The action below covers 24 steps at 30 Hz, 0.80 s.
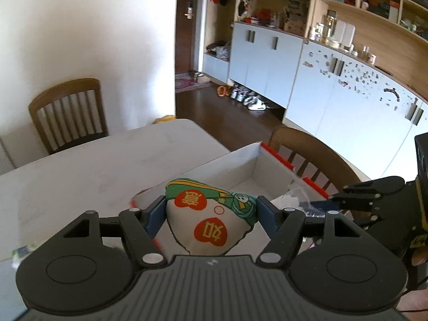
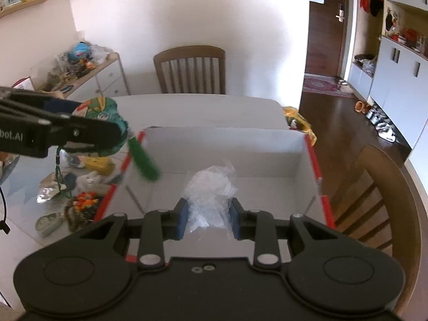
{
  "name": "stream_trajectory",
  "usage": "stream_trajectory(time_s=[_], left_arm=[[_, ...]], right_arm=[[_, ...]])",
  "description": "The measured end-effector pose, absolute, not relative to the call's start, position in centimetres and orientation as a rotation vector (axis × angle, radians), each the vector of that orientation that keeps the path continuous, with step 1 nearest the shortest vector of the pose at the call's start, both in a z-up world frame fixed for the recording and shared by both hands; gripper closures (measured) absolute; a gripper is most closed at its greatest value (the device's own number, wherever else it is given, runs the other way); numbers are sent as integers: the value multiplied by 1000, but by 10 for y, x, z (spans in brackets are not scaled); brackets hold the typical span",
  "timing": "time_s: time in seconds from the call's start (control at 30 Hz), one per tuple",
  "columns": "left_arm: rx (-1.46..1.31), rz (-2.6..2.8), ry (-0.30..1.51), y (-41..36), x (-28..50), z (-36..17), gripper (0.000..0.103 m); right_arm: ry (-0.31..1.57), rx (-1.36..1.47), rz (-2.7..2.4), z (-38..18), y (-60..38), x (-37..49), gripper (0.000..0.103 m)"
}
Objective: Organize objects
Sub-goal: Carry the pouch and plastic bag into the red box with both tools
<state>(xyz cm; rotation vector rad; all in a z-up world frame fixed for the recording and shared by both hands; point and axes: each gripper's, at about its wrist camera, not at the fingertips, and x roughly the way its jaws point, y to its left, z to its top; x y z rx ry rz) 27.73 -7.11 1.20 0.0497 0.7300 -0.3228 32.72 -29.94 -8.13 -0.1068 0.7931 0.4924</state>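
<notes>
White box [image 2: 267,144], empty beneath two tool-held items.

Pouch [image 1: 211,219]: white and green cloth, red hearts, green tassel [image 2: 145,164] hanging, held above box edge.
Plastic bag [image 2: 211,198]: clear, crumpled, held over box.
Box [image 2: 227,139]: white, red-edged, open, on table.

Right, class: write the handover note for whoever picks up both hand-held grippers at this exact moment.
Left hand-held gripper: shut on the embroidered pouch, held above the box's left edge; its green tassel hangs over the box.
Right hand-held gripper: shut on a crumpled clear plastic bag, held over the open white box.
Done: both items picked up, neither released yet.
Left: release both into the box, then clear the small trinkets lying on the table left of it.
</notes>
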Motion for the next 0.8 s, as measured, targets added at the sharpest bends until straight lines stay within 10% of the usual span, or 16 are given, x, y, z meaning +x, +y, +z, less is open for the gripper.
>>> stream_trajectory(time_s=[0.8], left_arm=[[87, -329, 954, -126, 375, -81, 31]], right_arm=[[960, -163, 481, -137, -319, 379, 71]])
